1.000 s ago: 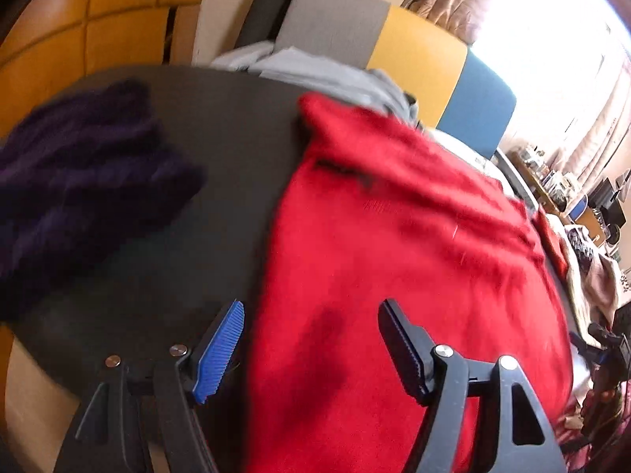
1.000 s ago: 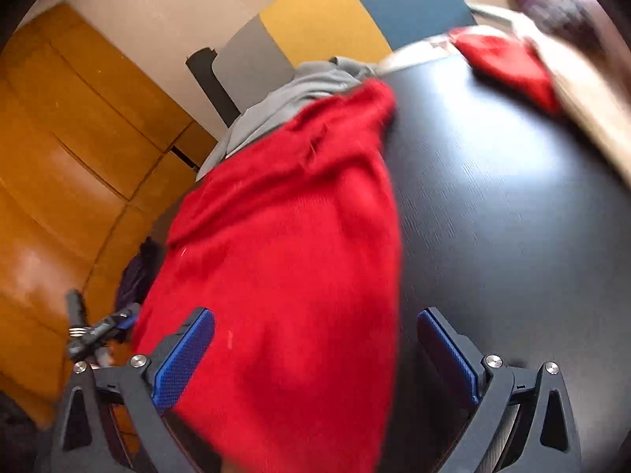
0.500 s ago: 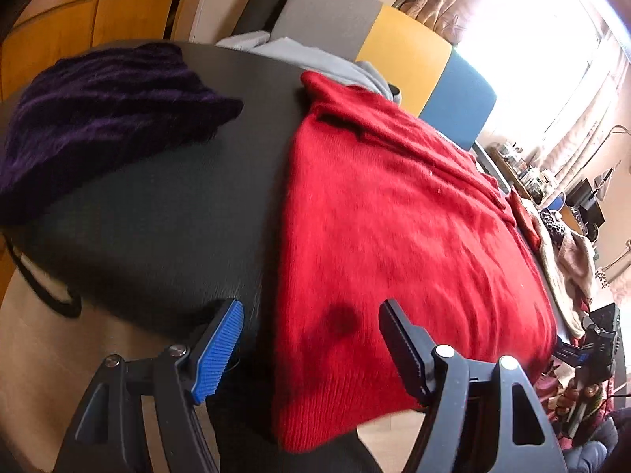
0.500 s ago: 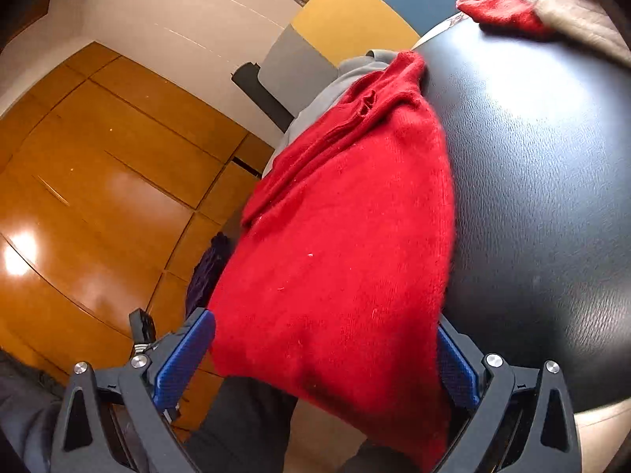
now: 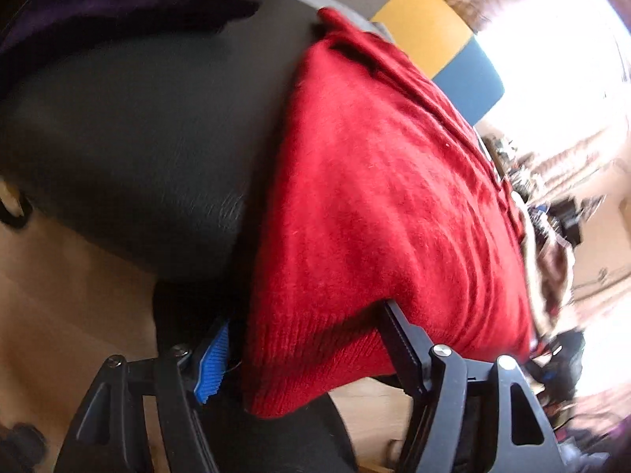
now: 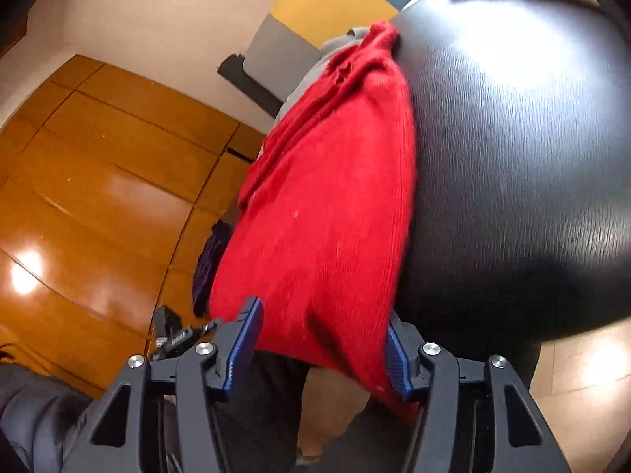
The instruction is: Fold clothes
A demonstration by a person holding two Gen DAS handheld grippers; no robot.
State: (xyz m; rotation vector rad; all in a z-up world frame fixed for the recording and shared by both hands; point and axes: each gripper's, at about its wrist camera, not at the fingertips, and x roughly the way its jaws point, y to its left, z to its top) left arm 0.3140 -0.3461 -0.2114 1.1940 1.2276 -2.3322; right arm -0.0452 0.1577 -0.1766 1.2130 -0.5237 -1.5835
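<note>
Left gripper, right gripper: jaws spread wide.

- The sweater is bright red all over, with a fine ribbed knit at its hem.
- The desk is black, with a faint grain pattern.
- The left gripper is black; one pad is blue, the other looks black.
- The right gripper is black with blue pads.
- The garment at the far corner is dark purple.
- The chair back has grey, yellow and blue panels.
- The wall panels are glossy orange-brown.
</note>
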